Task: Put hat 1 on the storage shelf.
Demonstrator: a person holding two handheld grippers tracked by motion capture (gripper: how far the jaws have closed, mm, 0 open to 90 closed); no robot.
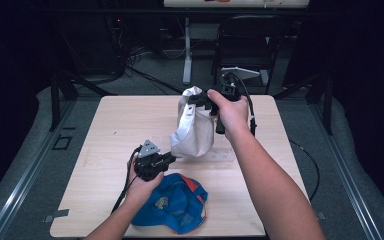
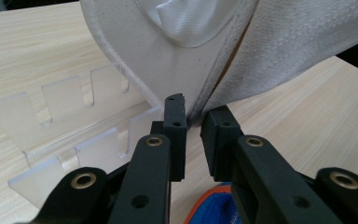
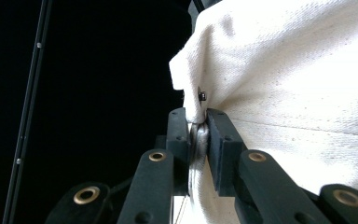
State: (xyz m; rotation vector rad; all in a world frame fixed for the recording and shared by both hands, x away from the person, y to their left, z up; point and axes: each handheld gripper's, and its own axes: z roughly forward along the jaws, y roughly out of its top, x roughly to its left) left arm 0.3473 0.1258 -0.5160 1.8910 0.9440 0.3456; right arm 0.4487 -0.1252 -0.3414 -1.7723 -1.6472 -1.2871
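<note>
Wooden tabletop under me, dark room behind it with cables on the floor and a chair frame past the far edge. So, the white cloth bag is hanging up off the table near the middle, a bit toward the far side. My right gripper has the top of it: in the right gripper view the tongs are clamped tight on a bunched fold with a small metal stud just above. My left gripper is down at the bag's lower left corner; in the left gripper view the tongs sit a little apart, with the bag's bottom seam reaching right down to the gap between their tips. Can't tell if they're actually pinching it. Just beside the bag there's a clear plastic rack with notches lying on the table. Near the front edge, by my left hand, a blue bag with orange trim lies crumpled.
</note>
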